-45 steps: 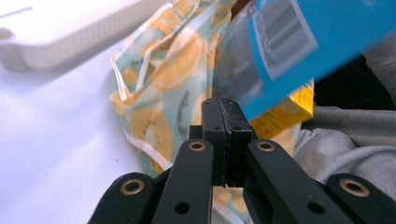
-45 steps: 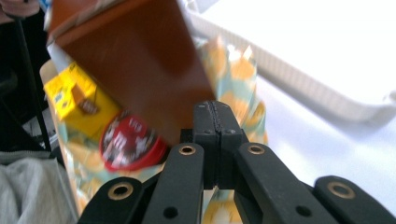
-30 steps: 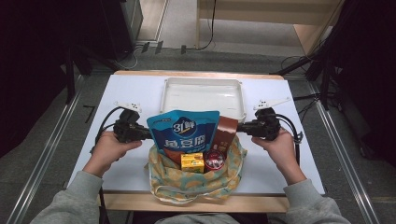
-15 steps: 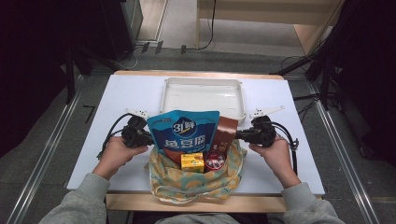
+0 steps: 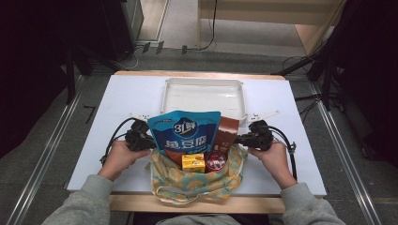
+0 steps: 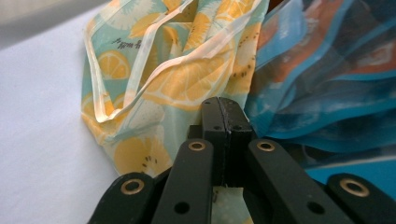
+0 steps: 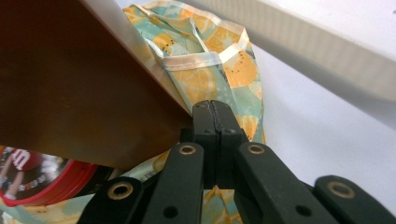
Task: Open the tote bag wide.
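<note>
As the two grippers are being brought lower than they stood a second ago, the lemon-print cloth bag [image 5: 197, 180] is being let down onto the near edge of the white table [image 5: 131, 96], its sides slumping outward. Both hands are being seen nearer the tabletop now than in the earlier high views, which suggests the bag is being set down rather than lifted, ready for unpacking into the empty white tray [image 5: 204, 96] just behind it. The left gripper [image 5: 141, 139] is being held with its jaws pressed together, a sliver of the bag's fabric apparently being pinched at their base in the left gripper view; the right gripper [image 5: 248, 138] is likewise being kept closed, with bag cloth being glimpsed under its jaws. A blue snack pouch [image 5: 185, 136] is being propped upright in the bag, a large "31" and white Chinese characters being readable on it. Beside it a brown packet [image 5: 226, 131] is being leaned, its print too small to read. A small yellow box [image 5: 193, 162] is being shown in front, and on the red round tin [image 7: 42, 179] an "m" logo is being made out.
</note>
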`<state>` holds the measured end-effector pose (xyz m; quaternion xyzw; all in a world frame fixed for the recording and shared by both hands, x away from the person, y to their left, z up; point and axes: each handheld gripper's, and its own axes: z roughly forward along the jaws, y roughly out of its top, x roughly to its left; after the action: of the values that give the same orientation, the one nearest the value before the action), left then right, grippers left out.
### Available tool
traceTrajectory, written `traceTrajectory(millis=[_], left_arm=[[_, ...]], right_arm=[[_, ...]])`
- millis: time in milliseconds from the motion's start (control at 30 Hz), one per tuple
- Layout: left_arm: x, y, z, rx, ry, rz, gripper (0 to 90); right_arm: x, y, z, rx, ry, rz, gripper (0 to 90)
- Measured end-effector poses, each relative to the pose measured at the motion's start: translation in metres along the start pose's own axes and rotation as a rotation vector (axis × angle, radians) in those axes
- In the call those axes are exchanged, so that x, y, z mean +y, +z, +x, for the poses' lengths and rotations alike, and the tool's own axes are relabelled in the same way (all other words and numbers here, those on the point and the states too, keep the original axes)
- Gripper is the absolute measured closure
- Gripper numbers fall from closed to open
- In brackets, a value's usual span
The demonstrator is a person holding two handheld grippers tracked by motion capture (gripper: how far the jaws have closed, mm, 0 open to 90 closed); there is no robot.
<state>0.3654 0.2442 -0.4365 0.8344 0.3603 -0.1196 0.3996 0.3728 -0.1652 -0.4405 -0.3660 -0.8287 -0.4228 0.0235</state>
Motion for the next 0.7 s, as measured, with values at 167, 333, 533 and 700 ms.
traceTrajectory(millis=[167, 333, 533, 700], left_arm=[[-0.001, 0.005, 0.004, 0.006, -0.011, 0.016, 90.0], [-0.005, 0.009, 0.008, 0.009, -0.028, 0.019, 90.0], [-0.007, 0.012, 0.012, 0.021, -0.026, 0.029, 90.0], [-0.008, 0.014, 0.015, 0.033, -0.028, 0.037, 90.0]], right_arm=[[-0.003, 0.006, -0.002, -0.007, 0.003, 0.014, 90.0], [-0.006, 0.014, -0.004, -0.007, 0.005, 0.038, 90.0], [-0.009, 0.020, -0.007, -0.008, 0.004, 0.047, 90.0], [-0.011, 0.024, -0.008, -0.016, -0.009, 0.056, 90.0]])
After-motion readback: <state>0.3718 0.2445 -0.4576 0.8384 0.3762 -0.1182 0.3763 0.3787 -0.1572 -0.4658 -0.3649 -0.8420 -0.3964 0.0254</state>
